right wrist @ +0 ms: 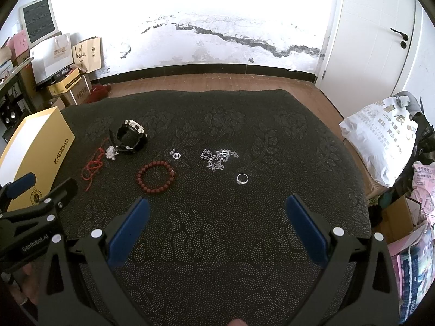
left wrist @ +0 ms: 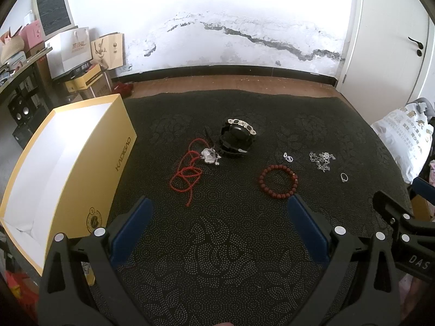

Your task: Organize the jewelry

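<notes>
Both the left tool (left wrist: 220, 203) and right tool (right wrist: 217, 203) hang released above the mat (right wrist: 217, 244); the thin ring (right wrist: 242, 178) could slip from the wide pads (right wrist: 304, 222), missing the yellow box (left wrist: 68, 163)

Left tongs (left wrist: 220, 203), right tongs (right wrist: 217, 202): agape.

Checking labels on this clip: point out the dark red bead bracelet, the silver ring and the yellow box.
dark red bead bracelet (right wrist: 156, 176), right wrist view, left beads.
silver ring (right wrist: 242, 178), right wrist view, its band.
yellow box (left wrist: 108, 152), left wrist view, lettered side wall.
</notes>
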